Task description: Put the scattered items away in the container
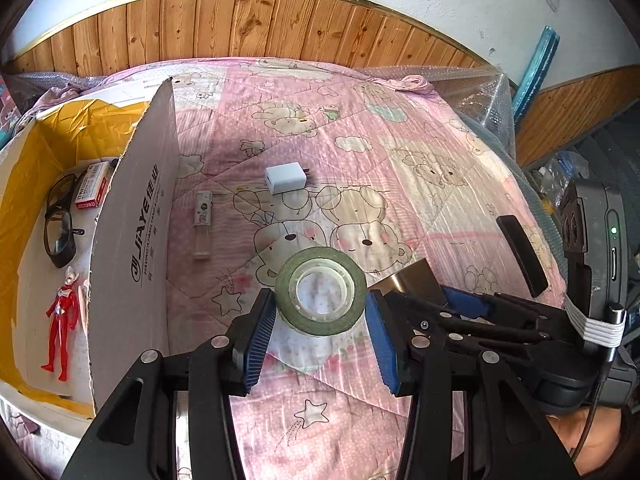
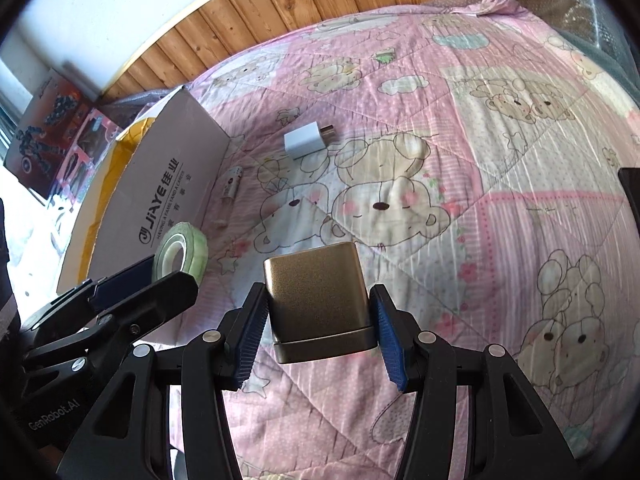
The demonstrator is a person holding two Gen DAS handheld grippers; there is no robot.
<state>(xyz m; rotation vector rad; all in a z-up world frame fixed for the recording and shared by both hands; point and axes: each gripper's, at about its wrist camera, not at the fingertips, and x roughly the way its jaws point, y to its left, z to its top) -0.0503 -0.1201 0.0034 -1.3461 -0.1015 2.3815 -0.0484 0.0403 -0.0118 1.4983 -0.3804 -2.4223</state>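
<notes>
Dark flat object (image 2: 630, 192) cut off by right frame edge. Print on red-and-white packet (image 1: 93, 186) inside cardboard box (image 1: 132, 240) illegible. Small tube (image 1: 202, 220) label too small to read.

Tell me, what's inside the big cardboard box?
Inside the box lie a red toy figure, black glasses and a small red-and-white packet. The tall flap hides the near corner, so anything there can't be seen.

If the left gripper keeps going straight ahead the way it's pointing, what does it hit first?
The left gripper would first meet the dark green roll of tape, which sits directly between its open jaws on the pink cartoon-bear quilt. Contact is hard to judge.
</notes>
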